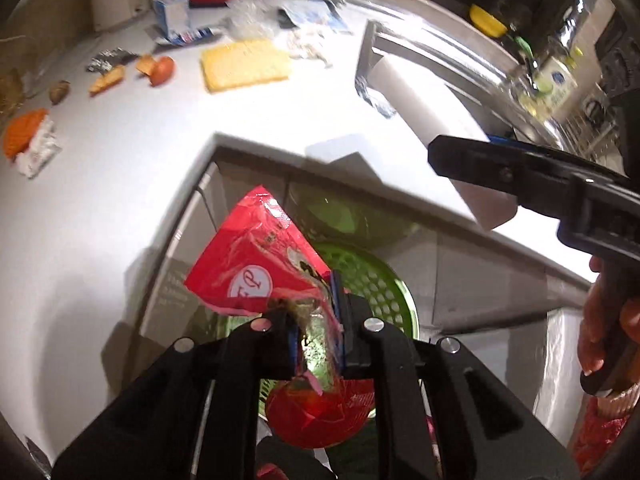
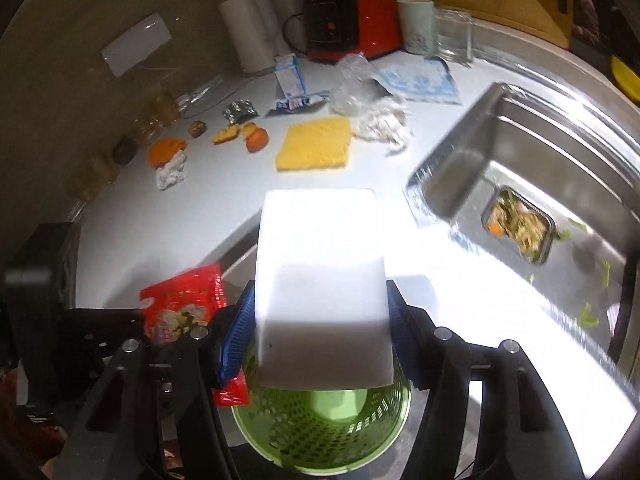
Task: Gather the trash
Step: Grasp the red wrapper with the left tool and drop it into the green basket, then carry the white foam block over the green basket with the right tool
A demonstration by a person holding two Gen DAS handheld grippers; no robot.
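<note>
Two loads hang over the bin at once. The left hand-held gripper (image 1: 316, 320) is pinched nearly closed on a crumpled red plastic snack wrapper (image 1: 252, 264), while the right hand-held gripper (image 2: 320, 320) clamps a white rectangular foam block (image 2: 320, 280) at a half-wide spread. Both sit above the green perforated plastic waste basket (image 2: 320, 428) beside the white bench (image 2: 224, 192). Releasing well likely means centring each over the basket mouth first; motion blur makes exact alignment uncertain.
</note>
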